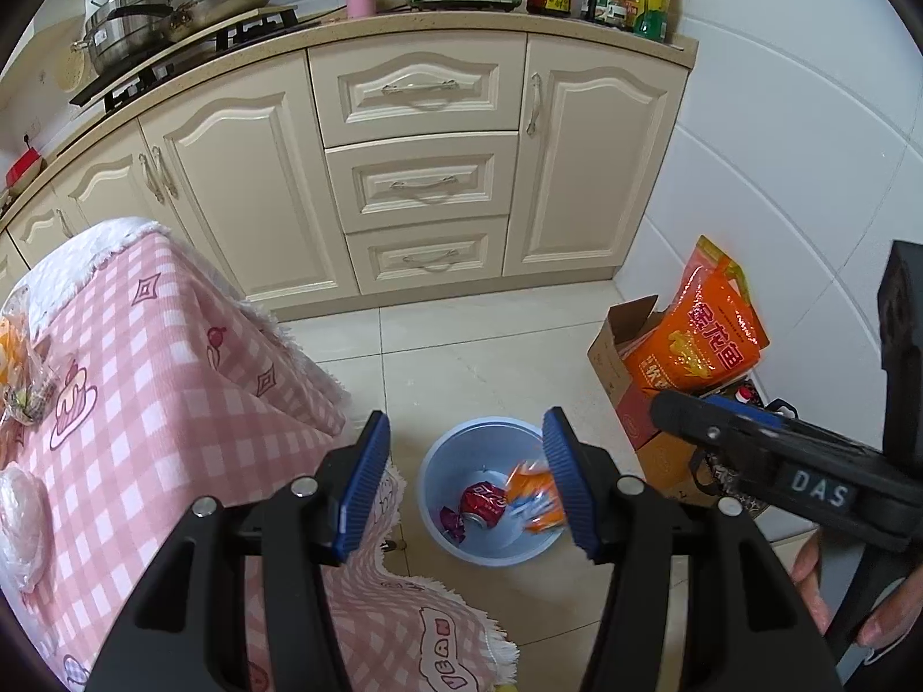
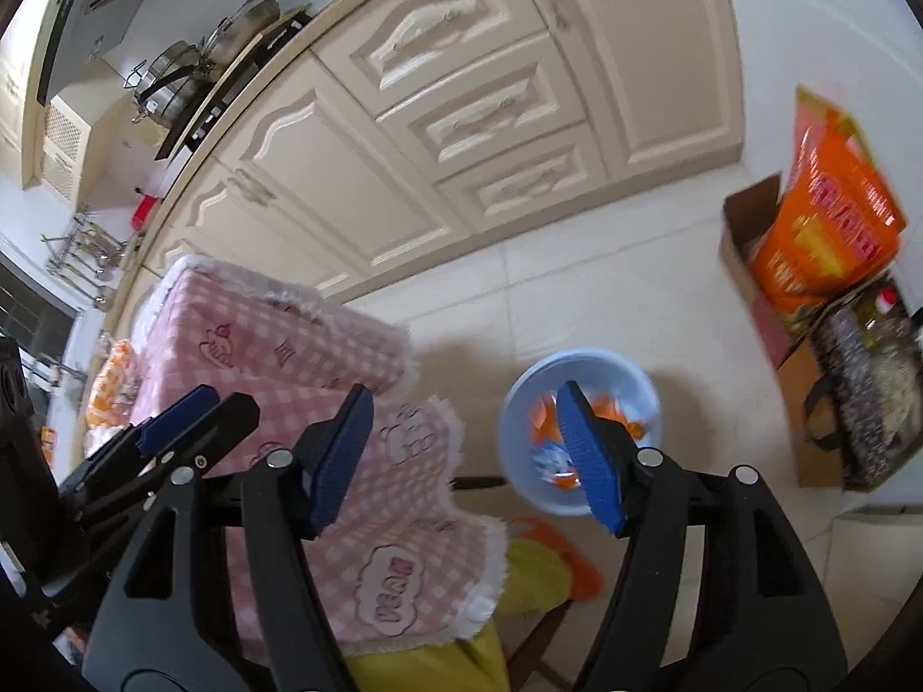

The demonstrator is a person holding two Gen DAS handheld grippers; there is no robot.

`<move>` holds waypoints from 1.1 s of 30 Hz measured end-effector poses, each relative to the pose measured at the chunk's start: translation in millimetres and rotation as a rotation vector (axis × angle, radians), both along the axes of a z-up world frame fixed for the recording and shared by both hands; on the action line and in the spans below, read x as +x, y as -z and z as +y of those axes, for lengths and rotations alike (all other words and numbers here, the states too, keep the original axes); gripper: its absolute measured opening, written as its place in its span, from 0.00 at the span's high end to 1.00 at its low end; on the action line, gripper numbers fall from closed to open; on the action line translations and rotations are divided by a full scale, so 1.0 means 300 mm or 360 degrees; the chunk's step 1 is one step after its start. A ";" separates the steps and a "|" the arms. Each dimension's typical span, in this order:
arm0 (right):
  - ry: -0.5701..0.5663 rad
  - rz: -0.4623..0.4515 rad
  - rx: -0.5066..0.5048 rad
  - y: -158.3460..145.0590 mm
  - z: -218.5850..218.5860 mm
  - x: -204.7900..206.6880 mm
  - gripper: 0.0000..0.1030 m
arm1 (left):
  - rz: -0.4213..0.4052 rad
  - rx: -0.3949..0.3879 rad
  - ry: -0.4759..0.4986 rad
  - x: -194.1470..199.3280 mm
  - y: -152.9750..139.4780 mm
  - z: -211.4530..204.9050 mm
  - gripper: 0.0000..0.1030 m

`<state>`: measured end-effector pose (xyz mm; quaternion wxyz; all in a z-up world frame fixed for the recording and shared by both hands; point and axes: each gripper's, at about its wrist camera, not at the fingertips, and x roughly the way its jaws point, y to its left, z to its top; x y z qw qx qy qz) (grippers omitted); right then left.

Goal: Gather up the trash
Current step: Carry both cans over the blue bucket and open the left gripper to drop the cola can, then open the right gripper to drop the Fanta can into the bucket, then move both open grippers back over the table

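Right gripper (image 2: pixel 467 450): jaws apart, empty. Left gripper (image 1: pixel 464 478): jaws apart, empty. Crinkled orange foil snack wrapper (image 1: pixel 533 496) lies inside the round pale-blue plastic bin (image 1: pixel 438 450); probably light, soft, slippery; pinch a folded edge.

A pale blue round plastic bin (image 1: pixel 491 542) holds a red drink can (image 1: pixel 483 504) and orange-and-white wrapper (image 1: pixel 533 496), beside a pink-and-white checked fringed tablecloth (image 1: pixel 173 380).

Bright, even daylight throughout; both fisheye views curve strongly at the edges, the right wrist view motion-blurred.
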<state>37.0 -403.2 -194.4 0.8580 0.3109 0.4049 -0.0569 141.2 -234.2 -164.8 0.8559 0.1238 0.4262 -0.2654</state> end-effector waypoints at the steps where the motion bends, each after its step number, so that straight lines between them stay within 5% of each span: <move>1: -0.0002 -0.0003 0.0008 -0.002 0.000 -0.002 0.36 | 0.0000 -0.0006 -0.0003 0.001 -0.003 0.003 0.47; 18: -0.0018 -0.0098 -0.0080 -0.133 0.064 -0.073 0.36 | -0.0075 -0.0066 0.0017 -0.068 -0.094 0.040 0.47; 33: -0.0146 -0.0299 -0.0215 -0.326 0.267 -0.159 0.36 | -0.0260 -0.0194 -0.0062 -0.209 -0.266 0.222 0.47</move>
